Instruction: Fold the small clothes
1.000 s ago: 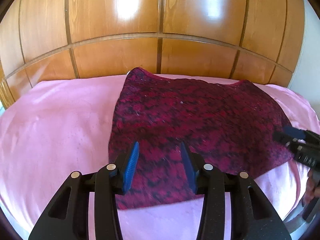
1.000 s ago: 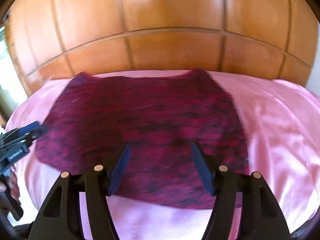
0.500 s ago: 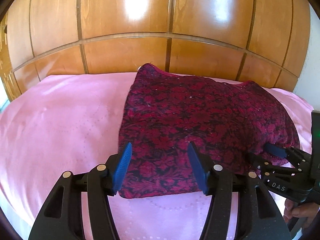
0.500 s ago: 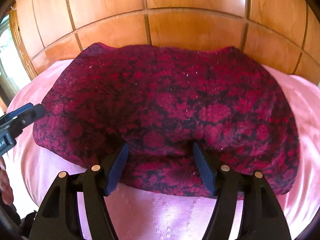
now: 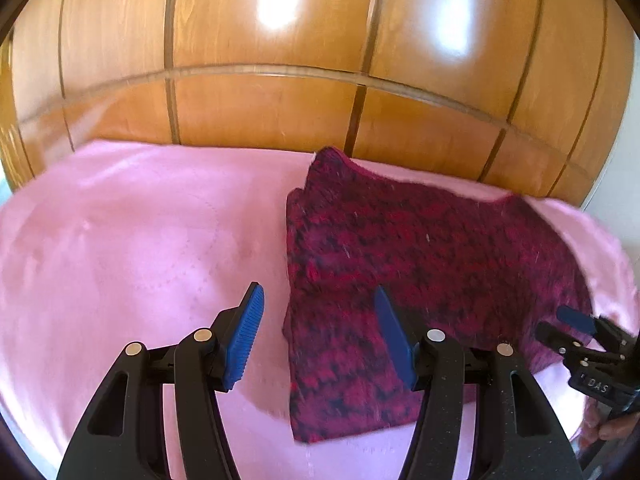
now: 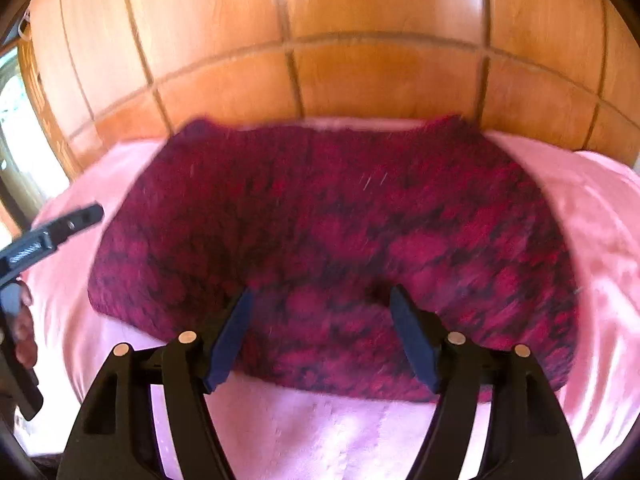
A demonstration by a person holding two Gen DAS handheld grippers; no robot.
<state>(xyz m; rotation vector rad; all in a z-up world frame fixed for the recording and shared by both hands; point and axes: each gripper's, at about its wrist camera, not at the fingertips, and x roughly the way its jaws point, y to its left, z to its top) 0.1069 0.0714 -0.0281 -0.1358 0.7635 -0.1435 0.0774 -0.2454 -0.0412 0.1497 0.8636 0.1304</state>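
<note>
While your two grippers hang over the bed, the dark red patterned garment lies spread flat on the pink bedspread, its far edge close to the wooden panelled wall behind. Your left gripper has its blue-padded fingers spread wide with nothing between them; it sits above the garment's near left corner, one finger over bare bedspread and the other over the fabric. Your right gripper is likewise spread apart and holding nothing, poised over the middle of the garment's near edge. From the left camera, your right gripper shows at the far right, at the garment's near right corner; whether it touches the cloth you cannot tell. From the right camera, your left gripper shows at the far left, just beside the garment's left edge. Both views are blurred.
</note>
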